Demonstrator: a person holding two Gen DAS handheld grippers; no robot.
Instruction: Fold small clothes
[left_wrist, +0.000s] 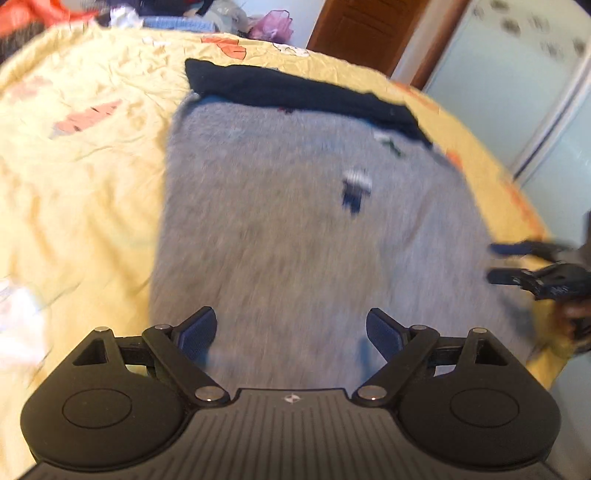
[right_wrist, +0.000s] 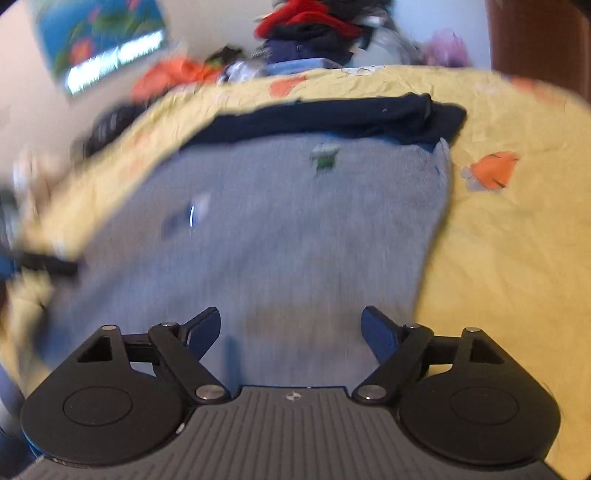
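Observation:
A small grey knit garment (left_wrist: 295, 206) with little printed motifs lies flat on the yellow bedsheet (left_wrist: 81, 155), its dark navy band (left_wrist: 295, 92) at the far end. My left gripper (left_wrist: 291, 332) hovers over its near end, jaws wide apart with nothing between them. At the right edge of the left wrist view, the right gripper (left_wrist: 498, 262) shows beside the garment's right side. In the right wrist view the same garment (right_wrist: 288, 229) fills the middle, and my right gripper (right_wrist: 291, 332) stands open and empty above it. Both views are motion-blurred.
A pile of red, orange and dark clothes (right_wrist: 306, 29) sits beyond the bed's far edge. A brown door (left_wrist: 362, 33) and a pale cabinet (left_wrist: 517, 92) stand to the right of the bed. The sheet (right_wrist: 517, 240) carries orange fish prints.

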